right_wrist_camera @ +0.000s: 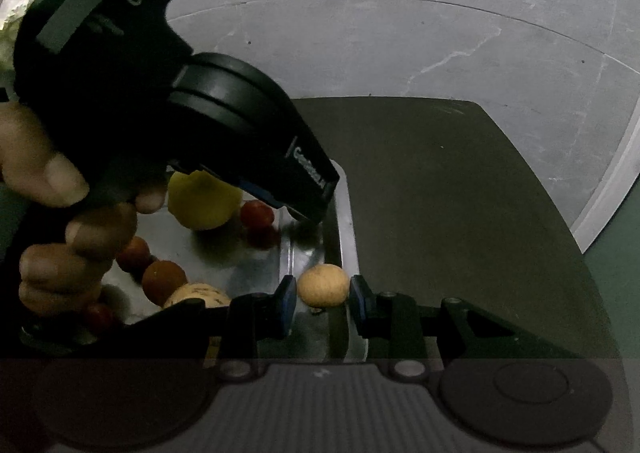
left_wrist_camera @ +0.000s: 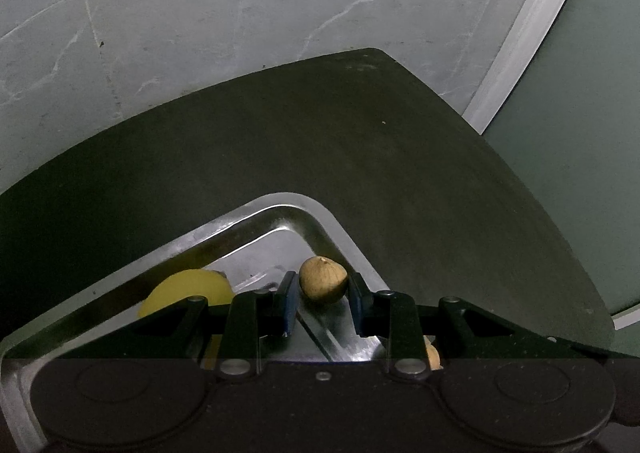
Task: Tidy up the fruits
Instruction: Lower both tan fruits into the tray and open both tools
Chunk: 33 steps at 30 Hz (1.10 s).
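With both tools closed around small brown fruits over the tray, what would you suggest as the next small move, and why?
Probably lift the left tool a little. Its pads pinch a brown fruit low in the tray corner, beside the wall, so it should clear the rim before travelling. The right tool also grips a fruit, so take them in turn.

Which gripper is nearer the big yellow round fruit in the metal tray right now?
Left. The left gripper hangs close beside the yellow fruit, just to its right in the right wrist view. The right gripper is farther off, shut on a small tan round fruit.
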Each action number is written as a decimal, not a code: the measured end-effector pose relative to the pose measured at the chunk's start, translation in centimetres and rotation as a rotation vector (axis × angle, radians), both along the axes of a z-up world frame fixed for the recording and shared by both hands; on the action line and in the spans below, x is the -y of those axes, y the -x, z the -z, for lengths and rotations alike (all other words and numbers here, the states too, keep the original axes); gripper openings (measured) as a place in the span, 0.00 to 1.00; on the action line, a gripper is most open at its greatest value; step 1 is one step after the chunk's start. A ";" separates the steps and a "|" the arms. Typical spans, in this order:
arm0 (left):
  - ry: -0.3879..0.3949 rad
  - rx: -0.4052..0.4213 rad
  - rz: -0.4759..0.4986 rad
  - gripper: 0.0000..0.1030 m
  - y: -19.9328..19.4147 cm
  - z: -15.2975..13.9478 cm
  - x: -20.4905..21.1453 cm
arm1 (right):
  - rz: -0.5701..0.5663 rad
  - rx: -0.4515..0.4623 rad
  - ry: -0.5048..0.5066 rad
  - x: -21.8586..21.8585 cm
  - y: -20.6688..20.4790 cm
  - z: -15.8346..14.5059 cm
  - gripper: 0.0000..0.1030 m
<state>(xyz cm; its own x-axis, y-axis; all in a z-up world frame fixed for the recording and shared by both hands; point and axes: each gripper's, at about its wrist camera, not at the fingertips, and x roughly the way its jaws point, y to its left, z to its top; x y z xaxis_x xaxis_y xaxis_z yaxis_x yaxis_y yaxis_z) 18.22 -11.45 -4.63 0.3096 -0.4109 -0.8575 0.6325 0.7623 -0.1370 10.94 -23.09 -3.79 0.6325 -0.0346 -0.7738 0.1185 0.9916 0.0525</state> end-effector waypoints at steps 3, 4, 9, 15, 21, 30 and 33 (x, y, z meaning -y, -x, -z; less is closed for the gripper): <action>-0.006 -0.001 -0.010 0.28 0.0 0.0 0.2 | -0.013 0.003 -0.002 0.1 -0.4 -0.1 0.31; -0.007 -0.001 -0.015 0.28 -0.1 -0.1 0.2 | -0.020 0.003 -0.004 0.1 -0.6 -0.1 0.31; -0.006 0.000 -0.033 0.28 -0.4 -0.2 0.2 | -0.050 0.003 -0.004 0.0 -1.1 0.1 0.31; -0.001 -0.003 -0.056 0.28 -0.6 -0.4 -0.1 | -0.066 0.007 -0.003 -0.1 -1.1 0.2 0.32; 0.002 -0.009 -0.077 0.29 -0.6 -0.6 -0.2 | -0.066 0.010 -0.008 0.1 -0.9 0.3 0.40; 0.005 -0.009 -0.093 0.38 -0.7 -0.8 -0.5 | -0.070 0.018 -0.014 0.3 -1.2 0.1 0.54; 0.011 -0.005 -0.102 0.44 -0.8 -1.0 -0.7 | -0.066 0.025 -0.013 0.4 -1.1 0.0 0.59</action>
